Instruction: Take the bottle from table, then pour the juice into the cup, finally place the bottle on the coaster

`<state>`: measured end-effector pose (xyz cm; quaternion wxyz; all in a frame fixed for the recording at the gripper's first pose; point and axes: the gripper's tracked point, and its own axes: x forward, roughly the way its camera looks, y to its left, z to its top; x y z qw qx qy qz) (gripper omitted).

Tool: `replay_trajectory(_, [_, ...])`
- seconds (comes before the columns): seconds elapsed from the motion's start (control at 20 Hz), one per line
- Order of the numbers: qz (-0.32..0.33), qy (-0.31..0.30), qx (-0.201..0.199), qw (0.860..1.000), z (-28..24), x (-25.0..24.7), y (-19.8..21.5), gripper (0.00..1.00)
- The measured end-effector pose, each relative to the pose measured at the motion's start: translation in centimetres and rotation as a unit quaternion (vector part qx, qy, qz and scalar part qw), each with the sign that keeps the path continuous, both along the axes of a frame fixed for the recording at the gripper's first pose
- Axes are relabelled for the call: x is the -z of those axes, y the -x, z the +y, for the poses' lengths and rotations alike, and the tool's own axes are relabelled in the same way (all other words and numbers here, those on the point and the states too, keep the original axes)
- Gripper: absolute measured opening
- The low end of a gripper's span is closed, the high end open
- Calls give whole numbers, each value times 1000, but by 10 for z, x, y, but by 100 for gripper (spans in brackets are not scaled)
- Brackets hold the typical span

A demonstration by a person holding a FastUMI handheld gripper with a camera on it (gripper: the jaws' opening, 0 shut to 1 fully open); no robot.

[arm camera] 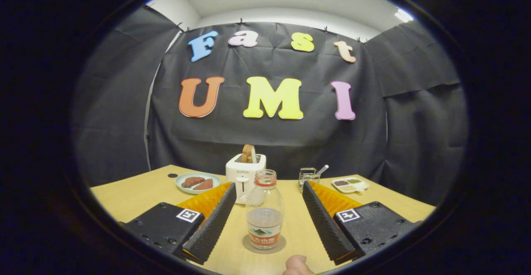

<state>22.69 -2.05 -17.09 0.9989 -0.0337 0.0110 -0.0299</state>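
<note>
**Bottle on its coaster, fingers spread wide**

With its cap off and clear liquid filling its lower part, the bottle stands upright on a round coaster, between the gripper fingers, which are spread wide and touch nothing. Judged from this, either the placing is finished or the grasp has not begun (no cup is in sight to settle it); a grasp would call for both fingers closing squarely on the bottle's body. Beyond the bottle on the pale wooden table sit a toaster, a plate of food to its left, and a wire rack and divided dish to its right. Black cloth walls the booth.
</note>
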Motion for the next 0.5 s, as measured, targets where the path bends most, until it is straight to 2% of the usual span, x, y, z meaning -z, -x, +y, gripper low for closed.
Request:
replay_trajectory(0.1, [8,-14,-16,1000,8,-18,17,100])
replay_trajectory(0.5, [11,-7,-11,1000,-24,-95,96,100])
